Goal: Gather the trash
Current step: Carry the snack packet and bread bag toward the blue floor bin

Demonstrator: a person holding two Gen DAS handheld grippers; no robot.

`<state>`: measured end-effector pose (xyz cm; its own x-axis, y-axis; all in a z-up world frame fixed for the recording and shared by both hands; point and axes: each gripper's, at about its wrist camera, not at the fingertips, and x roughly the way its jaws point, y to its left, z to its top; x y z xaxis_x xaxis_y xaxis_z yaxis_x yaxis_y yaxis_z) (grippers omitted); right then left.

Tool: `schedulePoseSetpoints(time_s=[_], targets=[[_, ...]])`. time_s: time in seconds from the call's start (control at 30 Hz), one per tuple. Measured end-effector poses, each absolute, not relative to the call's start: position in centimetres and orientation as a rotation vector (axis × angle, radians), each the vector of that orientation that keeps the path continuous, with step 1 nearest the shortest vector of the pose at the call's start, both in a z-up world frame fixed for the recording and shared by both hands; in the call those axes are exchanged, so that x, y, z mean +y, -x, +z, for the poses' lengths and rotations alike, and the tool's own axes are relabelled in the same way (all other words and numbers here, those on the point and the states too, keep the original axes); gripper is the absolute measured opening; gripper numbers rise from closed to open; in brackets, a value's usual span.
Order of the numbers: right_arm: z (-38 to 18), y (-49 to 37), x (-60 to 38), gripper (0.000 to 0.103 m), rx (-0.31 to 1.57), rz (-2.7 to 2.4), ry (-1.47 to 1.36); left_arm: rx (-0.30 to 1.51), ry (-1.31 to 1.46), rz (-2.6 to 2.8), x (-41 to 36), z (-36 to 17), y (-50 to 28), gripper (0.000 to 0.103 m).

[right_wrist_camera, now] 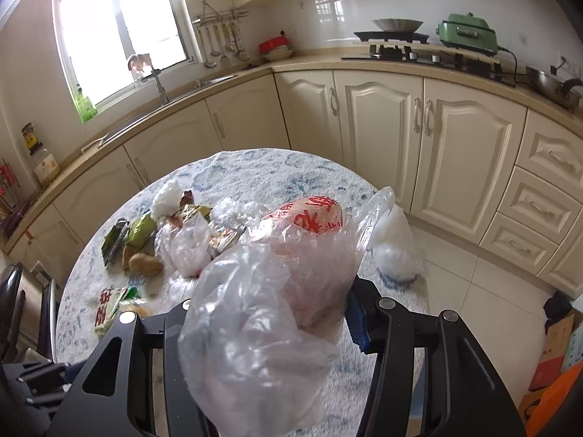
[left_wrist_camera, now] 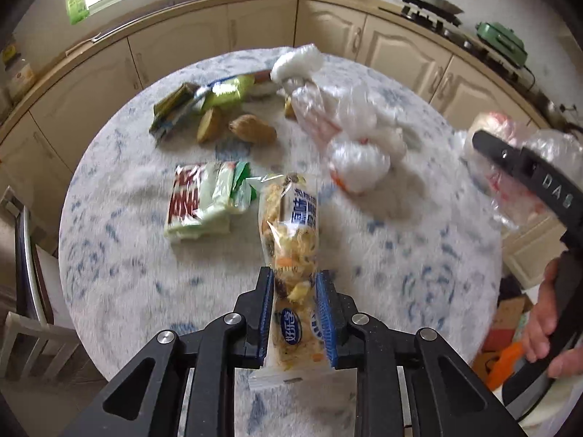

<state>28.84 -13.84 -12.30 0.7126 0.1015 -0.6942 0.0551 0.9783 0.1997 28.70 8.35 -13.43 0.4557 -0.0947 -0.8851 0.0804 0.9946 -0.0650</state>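
Clear plastic is most of the trash here, spread over a round table [left_wrist_camera: 419, 247] with a white, blue-flecked cover. Farthest left on the table lies a heap of green wrappers [left_wrist_camera: 189, 103] near the far rim, with two brown fruit halves [left_wrist_camera: 237, 129] just beside it. Nearer the table's middle sits a flat pack [left_wrist_camera: 204, 200] in pale green with large red and white characters, too blurred to read. Touching its right edge is a long clear noodle pack [left_wrist_camera: 291, 233] printed with white Chinese characters on blue and a round blue badge near its near end; the writing is not sharp enough to read. The left gripper [left_wrist_camera: 294, 284] is clamped on this pack, blue pads pressing both sides, with the pack's far end reaching toward the table's middle. Right of it, a crumpled clear bag [left_wrist_camera: 349, 138] rests on the table with white tissue wads.

At the table's right edge, the right gripper [right_wrist_camera: 277, 313] pinches a filmy bag [right_wrist_camera: 269, 291] bearing big red characters, partly creased. It points slantwise over the table, its black arm stamped "DAS"; the right hand [left_wrist_camera: 546, 324] wraps the handle below.
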Motion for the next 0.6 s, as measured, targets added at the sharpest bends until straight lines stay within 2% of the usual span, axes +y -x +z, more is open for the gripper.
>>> schedulePoseSetpoints(time_s=[0.03,0.1,0.13,0.17,0.2,0.33,0.37,0.4,0.43,0.6], targets=[[-12.3,-28.6,-13.8,0.053,0.781,0.026,-0.212,1.092,0.006,-0.086,8.4,-13.5,-28.6,0.024],[-12.5,-28.3,-13.7,0.053,0.791,0.021,-0.216,1.097,-0.009,-0.046,8.3,-13.8,-28.8,0.041],[-12.6,-28.2,-13.7,0.053,0.797,0.020,-0.218,1.105,-0.003,-0.034,8.3,-13.9,-28.6,0.063],[-12.8,-28.2,-13.6,0.053,0.806,0.017,-0.219,1.112,0.012,-0.025,8.5,-14.3,-28.8,0.078],[-12.9,-28.1,-13.5,0.053,0.812,0.015,-0.218,1.114,0.030,-0.020,8.7,-14.5,-28.9,0.078],[-13.6,-28.4,-13.6,0.053,0.837,0.001,-0.216,1.111,0.018,0.006,8.3,-16.4,-30.2,0.065],[-13.8,-28.5,-13.6,0.053,0.847,-0.002,-0.216,1.093,0.008,0.001,8.0,-16.4,-30.2,0.054],[-13.9,-28.6,-13.7,0.053,0.853,-0.004,-0.216,1.081,0.009,-0.019,7.7,-16.4,-30.2,0.047],[-13.9,-28.6,-13.7,0.053,0.856,-0.005,-0.215,1.081,0.012,-0.039,7.3,-16.5,-30.2,0.031],[-13.6,-28.0,-13.8,0.053,0.841,-0.007,-0.205,1.062,-0.017,-0.017,6.6,-16.6,-30.3,0.028]])
